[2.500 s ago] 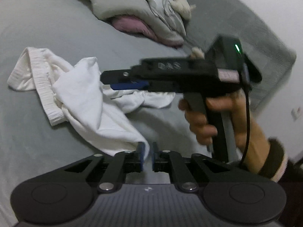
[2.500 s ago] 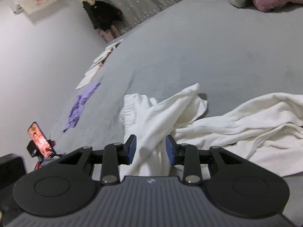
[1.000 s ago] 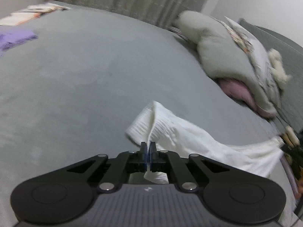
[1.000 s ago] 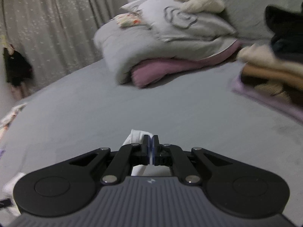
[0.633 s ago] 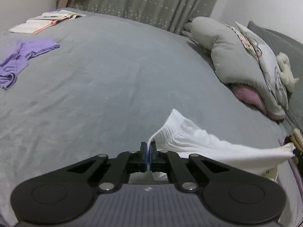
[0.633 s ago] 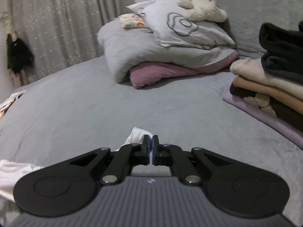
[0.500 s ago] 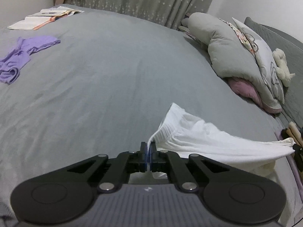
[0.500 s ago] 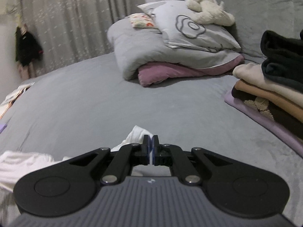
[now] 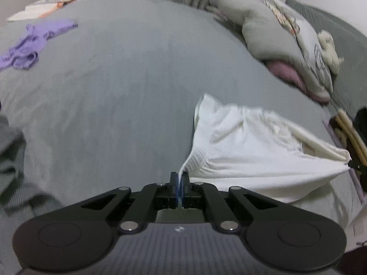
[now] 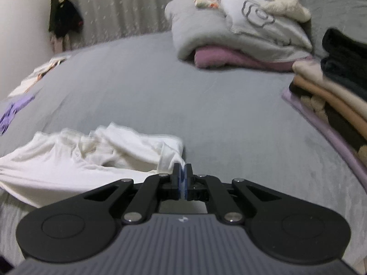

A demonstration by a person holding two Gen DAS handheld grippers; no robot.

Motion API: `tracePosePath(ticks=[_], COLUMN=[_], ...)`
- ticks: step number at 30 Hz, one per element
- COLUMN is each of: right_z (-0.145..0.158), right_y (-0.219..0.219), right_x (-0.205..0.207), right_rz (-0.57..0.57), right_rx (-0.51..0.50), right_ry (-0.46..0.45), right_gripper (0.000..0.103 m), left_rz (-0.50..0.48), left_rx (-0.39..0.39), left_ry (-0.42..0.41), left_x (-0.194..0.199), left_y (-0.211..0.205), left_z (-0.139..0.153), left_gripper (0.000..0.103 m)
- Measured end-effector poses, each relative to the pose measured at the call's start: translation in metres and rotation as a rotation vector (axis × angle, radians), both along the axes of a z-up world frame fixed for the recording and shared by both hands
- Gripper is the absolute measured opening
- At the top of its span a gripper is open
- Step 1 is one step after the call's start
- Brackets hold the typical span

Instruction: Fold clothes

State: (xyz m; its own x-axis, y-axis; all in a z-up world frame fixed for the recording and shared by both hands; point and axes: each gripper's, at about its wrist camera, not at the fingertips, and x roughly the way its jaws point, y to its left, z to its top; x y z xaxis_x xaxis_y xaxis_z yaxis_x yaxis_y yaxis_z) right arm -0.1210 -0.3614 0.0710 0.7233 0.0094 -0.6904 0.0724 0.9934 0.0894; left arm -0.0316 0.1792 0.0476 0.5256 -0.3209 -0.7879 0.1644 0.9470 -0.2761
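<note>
Jaws of left gripper (image 9: 179, 180) and right gripper (image 10: 182, 176) each clamp one end of white garment (image 9: 247, 146), its long axis stretched between them over grey bed (image 9: 114, 87).

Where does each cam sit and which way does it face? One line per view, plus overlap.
Left wrist: on the left gripper, looking along its jaws over the grey bed; jaws shut on the white garment.
Right wrist: on the right gripper, facing the pillows and folded stack; jaws shut on the same garment.
Shared: white garment, bed, pillows, purple cloth.
</note>
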Motion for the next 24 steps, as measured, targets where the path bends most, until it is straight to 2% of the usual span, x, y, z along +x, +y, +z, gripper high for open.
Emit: tracePosePath(ticks=[4, 6, 8, 10, 11, 14, 19, 24], right_z=[-0.017, -0.026, -0.030, -0.032, -0.032, -0.031, -0.040, -0.048], right_y=[0.001, -0.002, -0.006, -0.006, -0.004, 0.006, 0.009, -0.007], right_x=[0.000, 0.005, 0.008, 0.013, 0.015, 0.026, 0.061, 0.090], right_rz=[0.003, -0.008, -0.012, -0.002, 0.005, 0.031, 0.029, -0.034], right_rx=[-0.024, -0.046, -0.019, -0.006, -0.005, -0.015, 0.019, 0.125], right_ry=[0.105, 0.159, 0.171, 0.160, 0.154, 0.135, 0.139, 0.133], right_gripper=[0.003, 0.006, 0.008, 0.017, 0.022, 0.025, 0.027, 0.027], left_rz=[-0.063, -0.085, -0.119, -0.123, -0.124, -0.135, -0.127, -0.143], left_rx=[0.070, 0.093, 0.129, 0.168, 0.187, 0.185, 0.140, 0.061], left_ry=[0.068, 0.084, 0.080, 0.055, 0.032, 0.011, -0.003, -0.075], left_x=[0.001, 0.004, 0.006, 0.009, 0.011, 0.020, 0.054, 0.102], left_y=[-0.008, -0.009, -0.013, -0.016, -0.017, -0.020, -0.025, -0.026], left_z=[-0.018, -0.022, -0.022, -0.018, -0.015, -0.013, -0.020, -0.027], left_gripper=[0.001, 0.004, 0.017, 0.058, 0.062, 0.068, 0.069, 0.068])
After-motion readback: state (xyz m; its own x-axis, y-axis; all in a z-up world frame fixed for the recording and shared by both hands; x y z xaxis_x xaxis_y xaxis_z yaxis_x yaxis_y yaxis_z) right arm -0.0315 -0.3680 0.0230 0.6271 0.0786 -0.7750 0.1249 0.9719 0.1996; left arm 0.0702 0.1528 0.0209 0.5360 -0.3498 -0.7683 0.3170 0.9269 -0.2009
